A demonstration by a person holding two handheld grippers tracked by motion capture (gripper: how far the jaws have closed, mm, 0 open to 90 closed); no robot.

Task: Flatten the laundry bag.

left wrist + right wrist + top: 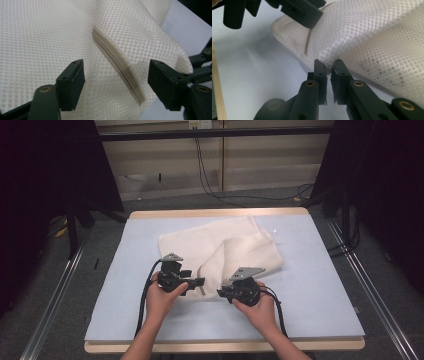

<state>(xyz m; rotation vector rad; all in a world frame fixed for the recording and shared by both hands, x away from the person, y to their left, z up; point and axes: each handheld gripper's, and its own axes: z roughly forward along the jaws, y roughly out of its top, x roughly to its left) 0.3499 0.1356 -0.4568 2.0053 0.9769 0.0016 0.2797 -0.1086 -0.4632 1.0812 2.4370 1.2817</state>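
**Towel on the bench, one gripper pinching it**

Your cream towel (pixel 220 251) lies crumpled in the middle of the bench (pixel 320 285), folded over itself. Your left gripper (pixel 116 80) has its jaws spread, with a folded hem of the towel between them but not pressed. Your right gripper (pixel 329 65) has its jaws almost together, pinching a fold of the towel at its near edge.

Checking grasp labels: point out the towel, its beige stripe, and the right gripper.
towel (pixel 235 240): high view, middle of the cloth.
beige stripe (pixel 117 60): left gripper view, mid-length of the band.
right gripper (pixel 329 65): right gripper view, between the tips pinching the towel's edge.
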